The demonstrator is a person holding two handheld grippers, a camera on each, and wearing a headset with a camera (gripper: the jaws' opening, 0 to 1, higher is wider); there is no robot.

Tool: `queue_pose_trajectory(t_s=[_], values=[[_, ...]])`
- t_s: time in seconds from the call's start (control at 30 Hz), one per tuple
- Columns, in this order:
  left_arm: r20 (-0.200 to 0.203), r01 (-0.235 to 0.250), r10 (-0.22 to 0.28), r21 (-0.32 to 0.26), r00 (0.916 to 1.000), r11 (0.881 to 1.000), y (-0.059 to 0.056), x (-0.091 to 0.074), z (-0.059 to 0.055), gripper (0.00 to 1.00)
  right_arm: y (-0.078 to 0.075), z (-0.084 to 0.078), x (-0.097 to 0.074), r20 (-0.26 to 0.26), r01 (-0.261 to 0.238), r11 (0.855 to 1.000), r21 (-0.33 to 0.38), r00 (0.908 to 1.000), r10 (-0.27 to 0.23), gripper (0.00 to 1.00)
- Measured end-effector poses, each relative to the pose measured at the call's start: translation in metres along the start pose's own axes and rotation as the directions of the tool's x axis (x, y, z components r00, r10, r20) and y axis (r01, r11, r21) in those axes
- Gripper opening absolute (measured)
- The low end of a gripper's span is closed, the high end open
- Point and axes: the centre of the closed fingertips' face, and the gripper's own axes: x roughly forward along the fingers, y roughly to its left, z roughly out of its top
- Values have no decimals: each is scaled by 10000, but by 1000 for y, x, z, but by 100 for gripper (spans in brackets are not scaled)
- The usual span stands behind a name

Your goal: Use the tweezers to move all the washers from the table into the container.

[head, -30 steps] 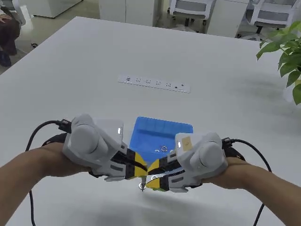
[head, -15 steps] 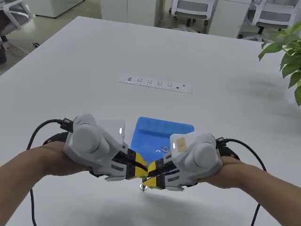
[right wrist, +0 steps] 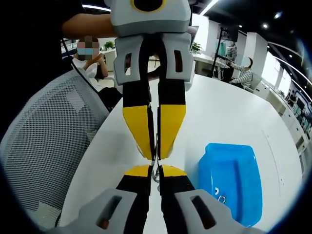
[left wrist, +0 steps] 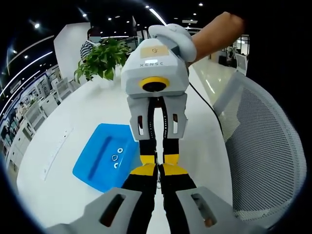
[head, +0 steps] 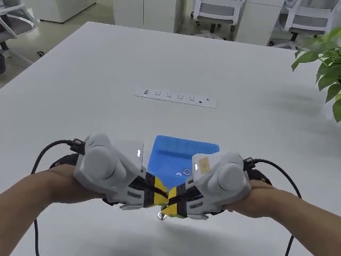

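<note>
Barely shifting since a second ago: you are keeping left gripper (left wrist: 158, 170) and right gripper (right wrist: 156, 171) nose to nose just off the container's (head: 181, 149) near edge, the right one edging closer to the left.
Fingers (right wrist: 139, 171): both pairs are closing on a slim metal strip, apparently the tweezers (right wrist: 155, 168).
Washers (left wrist: 116, 158): a few are lying inside the container.
Outstanding: one small ring (head: 160, 215), possibly a washer, is sitting on the worktop (head: 240, 80) just outside that edge, beneath the tips.
</note>
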Motion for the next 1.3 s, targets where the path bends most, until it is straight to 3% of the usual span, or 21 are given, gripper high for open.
queue_pose_trajectory(t_s=[0.43,0.73,1.03,1.3], values=[[141,-53,58,-372,9999,9993,-3,-5,-4,11,0,1,0,25,65,9999,126,10000,-65,7],[335,-329,352,-671,9988,9972,1,-10,-6,23,0,0,0,12,112,9999,124,9999,-112,7],[645,-488,579,-1352,9962,9896,0,-16,-9,31,-3,6,-8,118,243,9997,39,9996,-243,7],[984,-1031,1218,-1768,9877,9788,8,-23,-9,53,-7,16,-16,224,351,9993,-155,9991,-348,7]])
